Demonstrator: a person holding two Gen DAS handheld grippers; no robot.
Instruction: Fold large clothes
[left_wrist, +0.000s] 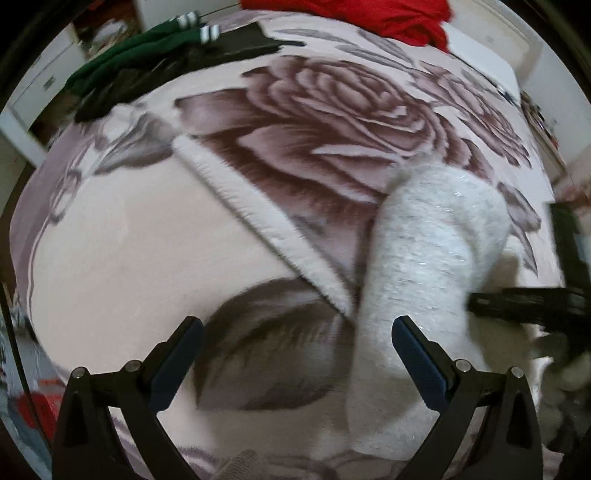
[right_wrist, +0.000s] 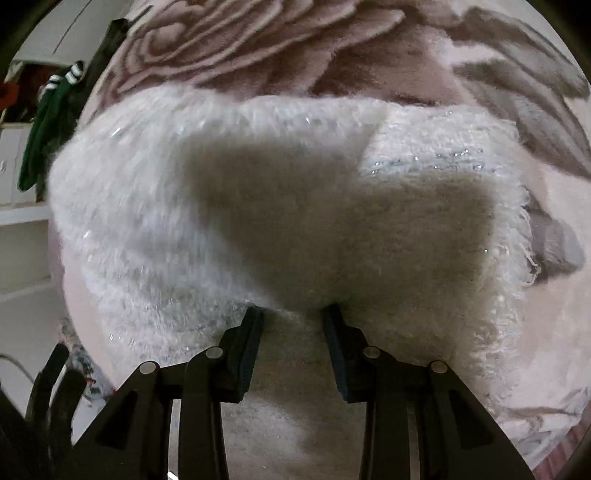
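A fluffy white sweater (right_wrist: 258, 206) with silver threads lies bunched on a pink rose-print blanket (left_wrist: 129, 251). My right gripper (right_wrist: 293, 314) has its fingers partly closed on a fold of the sweater, with fabric pinched between the pads. In the left wrist view a sleeve or rolled part of the sweater (left_wrist: 417, 273) runs up past the right finger. My left gripper (left_wrist: 297, 325) is open and empty above the blanket, just left of the sweater. The right gripper (left_wrist: 524, 299) shows as a dark shape at the right edge.
A green garment with white stripes (left_wrist: 140, 55) and a dark garment (left_wrist: 207, 55) lie at the blanket's far left. A red garment (left_wrist: 369, 18) lies at the far edge. White furniture (right_wrist: 22, 240) stands to the left.
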